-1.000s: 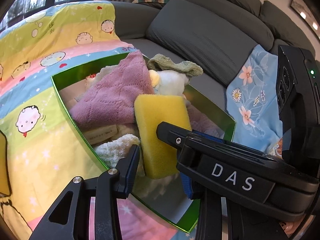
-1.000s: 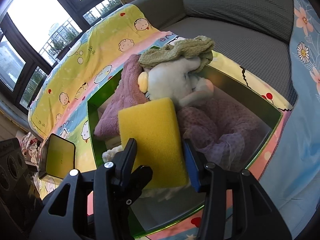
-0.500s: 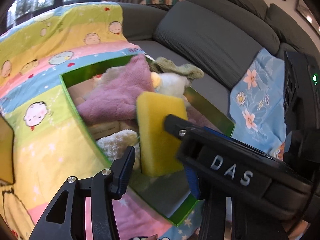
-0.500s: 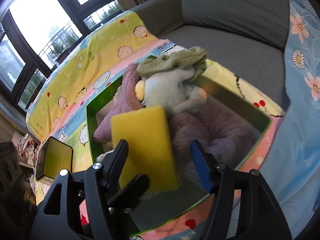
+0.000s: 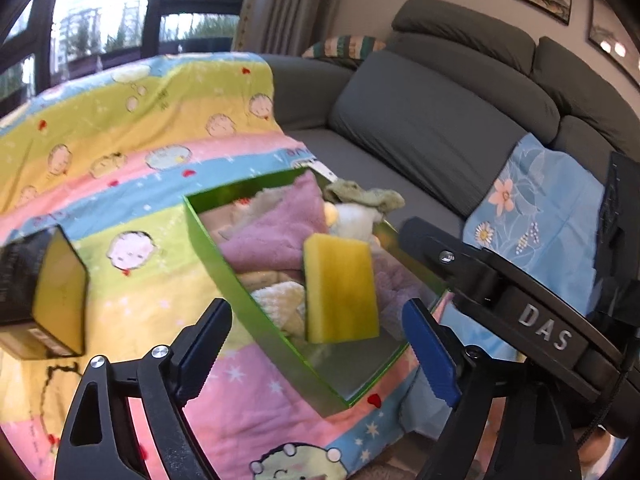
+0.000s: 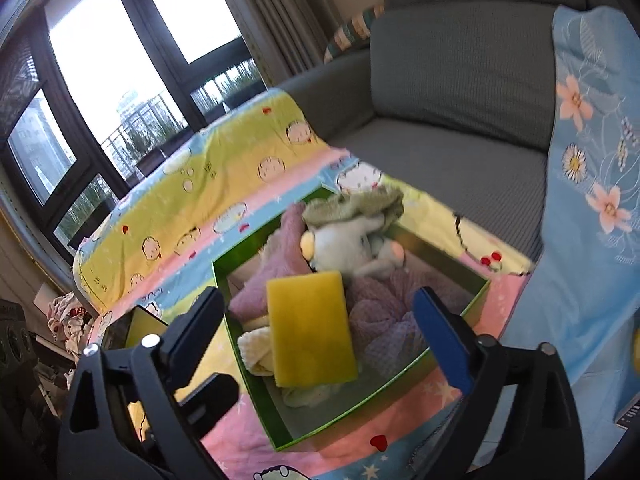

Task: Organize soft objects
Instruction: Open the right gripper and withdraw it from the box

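Right wrist: gripper (image 6: pixel 326 322) released w/ jaws wide, yellow sponge (image 6: pixel 310 340) beyond it in green box (image 6: pixel 256 392).

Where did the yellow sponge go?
The yellow sponge stands in the green box on the cartoon blanket, near the front, with the cream towel on its left and the white plush toy behind it.

We see the yellow sponge (image 6: pixel 310 328) covering most of the cream cloth (image 6: pixel 254 346) at 9 o'clock; the dark box (image 5: pixel 40 296) is cut off by the frame edge, its print blurred.
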Motion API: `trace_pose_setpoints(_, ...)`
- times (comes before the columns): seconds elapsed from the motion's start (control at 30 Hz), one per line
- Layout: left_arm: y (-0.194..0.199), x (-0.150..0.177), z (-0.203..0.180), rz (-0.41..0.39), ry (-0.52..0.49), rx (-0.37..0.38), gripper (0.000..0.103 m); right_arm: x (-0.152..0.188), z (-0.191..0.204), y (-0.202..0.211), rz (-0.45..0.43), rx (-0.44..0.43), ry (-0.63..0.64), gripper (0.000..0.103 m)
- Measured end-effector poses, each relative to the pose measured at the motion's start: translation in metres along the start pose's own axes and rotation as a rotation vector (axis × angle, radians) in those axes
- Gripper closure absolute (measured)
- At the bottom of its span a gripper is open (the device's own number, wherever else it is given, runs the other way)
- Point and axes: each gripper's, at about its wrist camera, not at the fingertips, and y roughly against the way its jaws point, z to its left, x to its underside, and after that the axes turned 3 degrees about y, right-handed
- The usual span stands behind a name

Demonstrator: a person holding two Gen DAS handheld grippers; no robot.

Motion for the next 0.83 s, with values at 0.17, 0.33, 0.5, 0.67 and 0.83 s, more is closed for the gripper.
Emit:
trace_pose_setpoints(0.17,0.017,0.002,0.001,-0.043,0.006,-0.006,0.016,-0.002,0.001,0.018,-0.054,0.034,0.013,0.003)
trace_pose_setpoints(0.33,0.022,0.005,-0.001,-0.038,-0.012,-0.013,0.016,-0.001,0.002,0.029,-0.079,0.095,0.029,0.001)
trace_pose_setpoints(0.5,0.022,0.007,-0.001,-0.026,-0.014,0.011,0.016,0.000,0.001,0.033,-0.085,0.134,0.033,0.001)
trace_pose_setpoints(0.67,0.023,0.007,0.000,-0.032,-0.009,0.013,0.016,0.002,0.003,0.036,-0.083,0.158,0.039,0.001)
trace_pose_setpoints(0.83,0.022,0.007,0.000,-0.024,0.000,0.017,0.016,0.004,0.006,0.037,-0.082,0.176,0.047,0.001)
